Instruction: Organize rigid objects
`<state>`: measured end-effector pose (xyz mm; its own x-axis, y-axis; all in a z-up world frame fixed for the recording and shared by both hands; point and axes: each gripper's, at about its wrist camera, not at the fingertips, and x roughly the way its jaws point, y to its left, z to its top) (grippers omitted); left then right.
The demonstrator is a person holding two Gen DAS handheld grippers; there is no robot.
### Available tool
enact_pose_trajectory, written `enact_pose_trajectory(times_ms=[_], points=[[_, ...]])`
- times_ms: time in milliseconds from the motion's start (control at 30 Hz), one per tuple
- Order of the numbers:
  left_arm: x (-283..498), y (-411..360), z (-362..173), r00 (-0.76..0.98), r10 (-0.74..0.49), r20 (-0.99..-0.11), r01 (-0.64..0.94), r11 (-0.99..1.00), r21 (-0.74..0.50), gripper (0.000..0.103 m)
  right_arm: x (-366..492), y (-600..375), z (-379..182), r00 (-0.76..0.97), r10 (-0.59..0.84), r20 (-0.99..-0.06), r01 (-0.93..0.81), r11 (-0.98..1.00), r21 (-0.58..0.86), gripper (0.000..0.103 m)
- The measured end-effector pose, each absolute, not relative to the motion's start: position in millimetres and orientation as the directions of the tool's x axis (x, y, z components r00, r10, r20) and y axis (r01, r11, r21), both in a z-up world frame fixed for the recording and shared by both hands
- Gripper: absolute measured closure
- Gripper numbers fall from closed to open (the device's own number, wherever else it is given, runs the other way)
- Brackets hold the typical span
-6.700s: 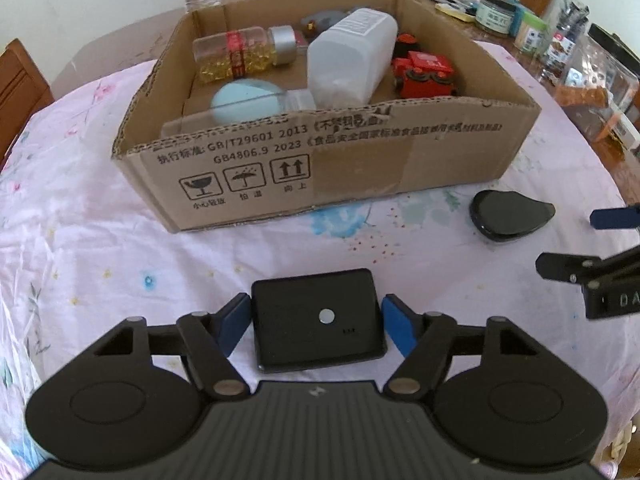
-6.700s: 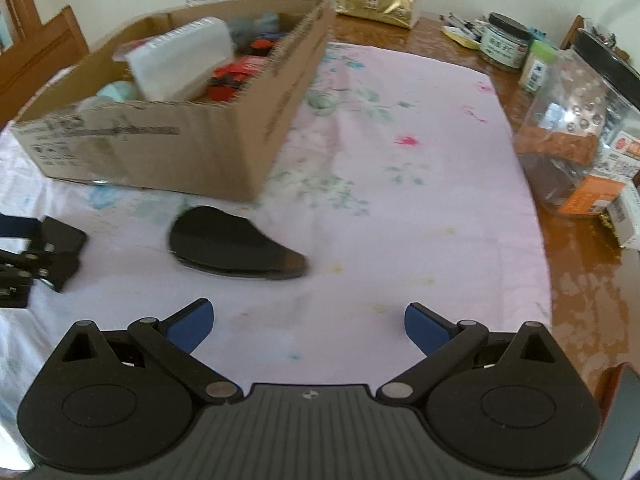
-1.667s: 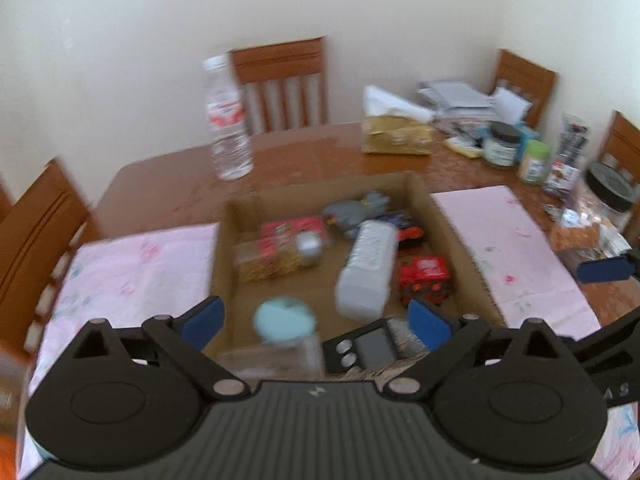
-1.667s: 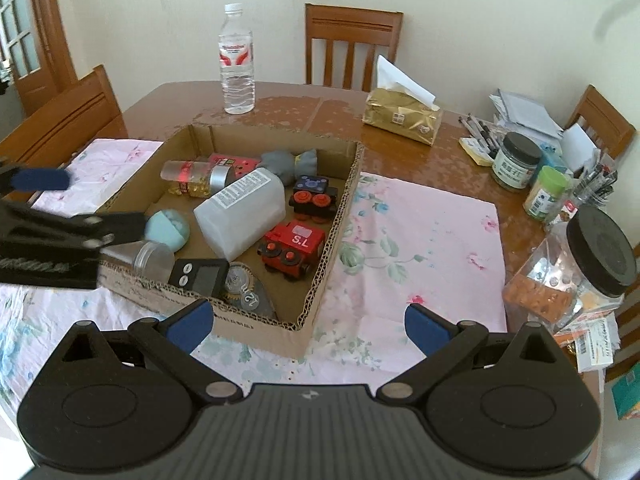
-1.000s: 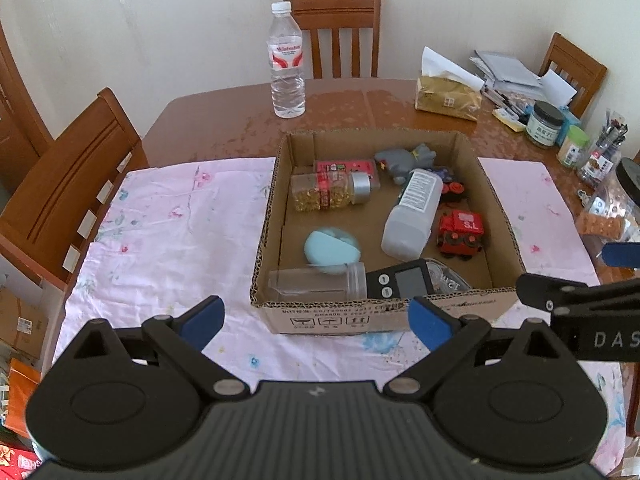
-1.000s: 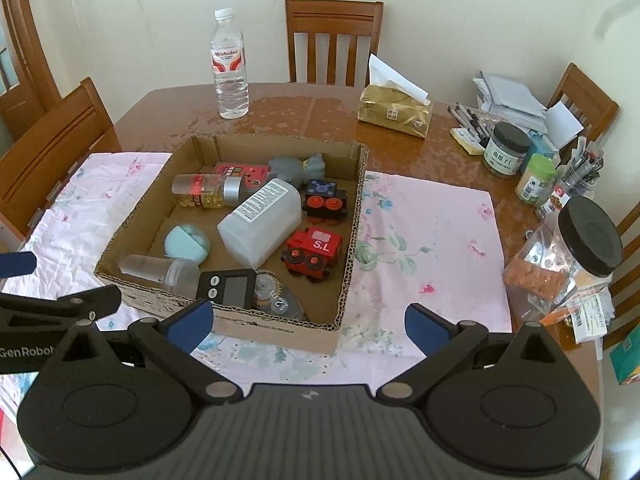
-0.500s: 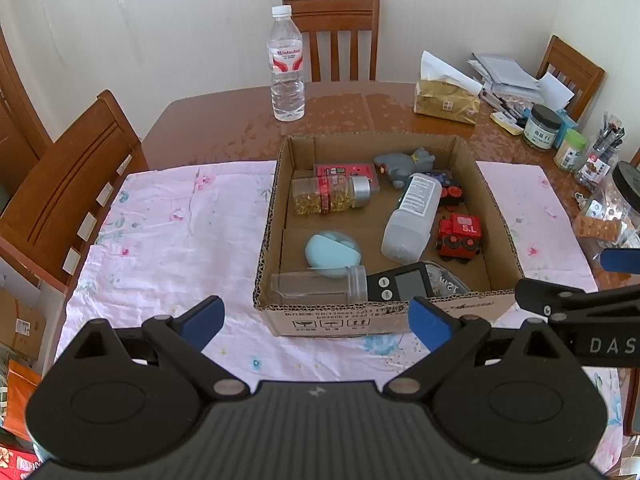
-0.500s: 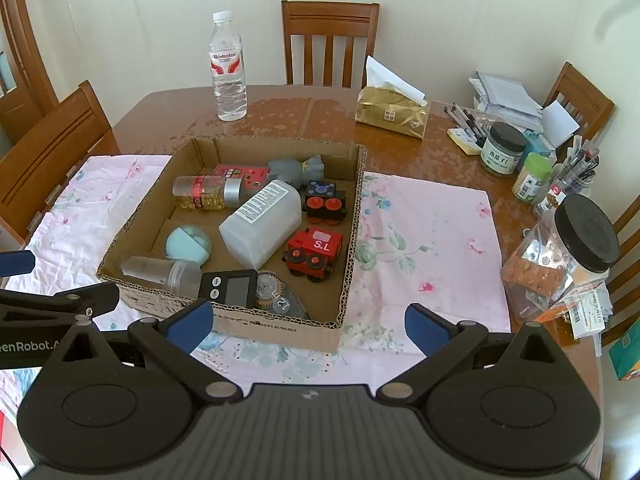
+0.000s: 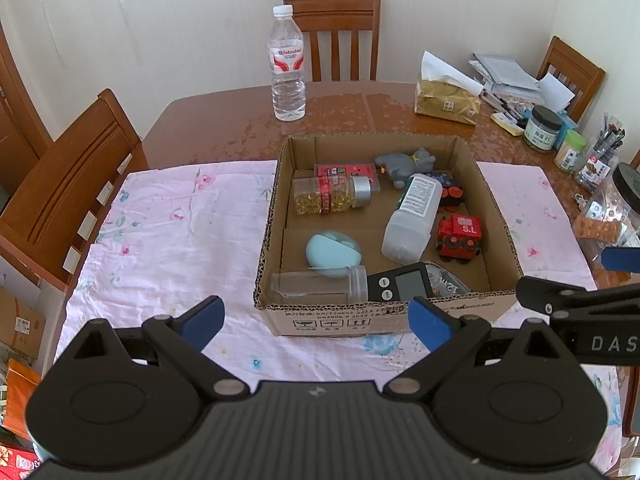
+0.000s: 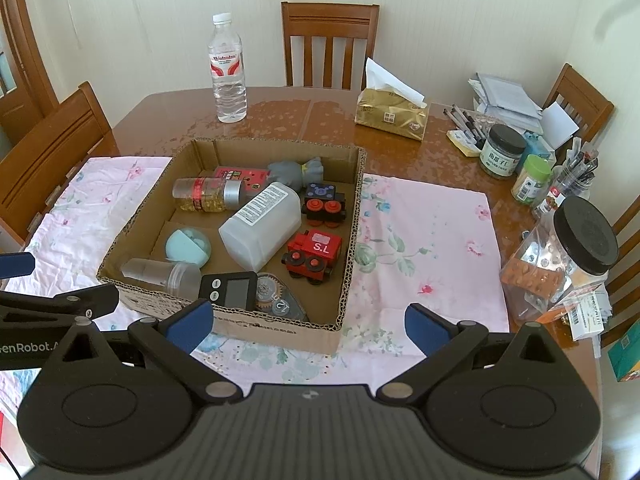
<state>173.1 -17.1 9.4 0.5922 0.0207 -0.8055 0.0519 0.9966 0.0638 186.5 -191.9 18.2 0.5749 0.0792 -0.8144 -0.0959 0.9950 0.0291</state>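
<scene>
A cardboard box [image 9: 498, 216] [image 10: 354, 240] stands on the pink floral cloth. Lying in it are a black digital timer [image 9: 402, 286] [image 10: 230, 290], a tape measure [image 10: 280, 300], a red toy train [image 9: 460, 236] [image 10: 314, 254], a white bottle [image 9: 412, 218] [image 10: 260, 226], a capsule bottle [image 9: 330, 196], a teal ball [image 9: 332, 250], a clear jar [image 9: 320, 284] and a grey toy [image 9: 404, 164]. My left gripper [image 9: 316, 320] is open and empty, held above the table in front of the box. My right gripper [image 10: 308, 326] is open and empty, also in front of it.
A water bottle [image 9: 287, 66] stands behind the box. A tissue pack [image 10: 392, 114], jars [image 10: 502, 152] and a big black-lidded jar [image 10: 560, 256] crowd the right side. Wooden chairs [image 9: 72, 168] ring the table. The cloth [image 9: 160, 232] lies left of the box.
Since 6.7 s ago the timer and the dark tape measure have gone from the cloth into the box. Both grippers opened, rose and pulled back; they are almost still over the last half second.
</scene>
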Motion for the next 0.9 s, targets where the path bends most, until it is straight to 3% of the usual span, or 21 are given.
enact_pose_trajectory(times_ms=[900], points=[[173.4, -17.0, 9.8, 0.591, 0.018, -0.806, 0.056, 0.996, 0.064, 0.005, 187.0, -191.2, 19.4, 0.575, 0.073, -0.815, -0.089, 0.996, 0.026, 0.000]])
